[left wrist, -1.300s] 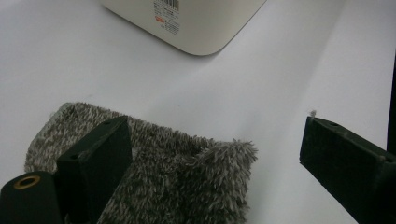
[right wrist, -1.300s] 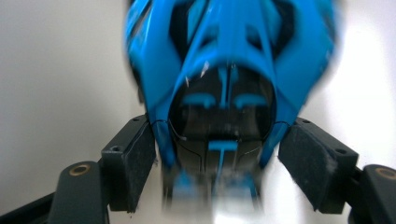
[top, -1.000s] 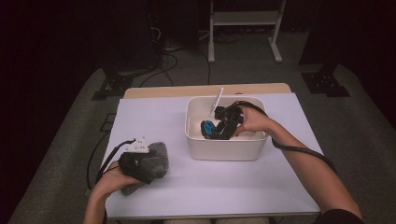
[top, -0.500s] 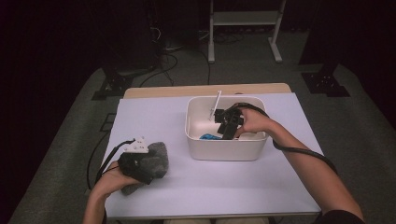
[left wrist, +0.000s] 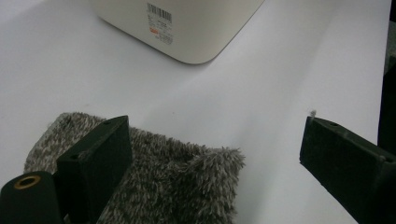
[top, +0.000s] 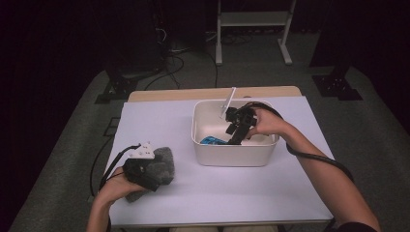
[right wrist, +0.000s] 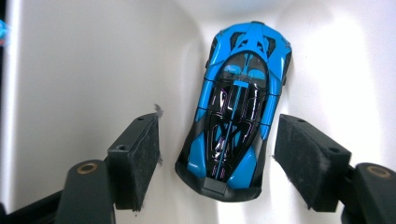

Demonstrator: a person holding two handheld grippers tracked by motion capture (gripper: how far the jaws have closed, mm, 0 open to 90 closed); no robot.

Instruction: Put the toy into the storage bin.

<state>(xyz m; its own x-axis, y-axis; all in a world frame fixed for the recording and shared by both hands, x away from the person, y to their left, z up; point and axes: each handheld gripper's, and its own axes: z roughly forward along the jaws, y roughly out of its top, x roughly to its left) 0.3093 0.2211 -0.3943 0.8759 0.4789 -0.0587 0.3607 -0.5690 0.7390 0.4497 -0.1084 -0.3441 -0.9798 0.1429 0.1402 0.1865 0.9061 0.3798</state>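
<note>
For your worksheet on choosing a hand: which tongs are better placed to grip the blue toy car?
Right. The right tongs already straddle the blue toy car inside the white tub; the left tongs stand over the grey fuzzy cloth.

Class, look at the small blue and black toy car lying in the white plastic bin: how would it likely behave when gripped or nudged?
The blue and black toy car looks rigid, so it should keep its shape. Its glossy shell may slip between pads. On wheels, it would probably roll inside the white plastic bin.
</note>
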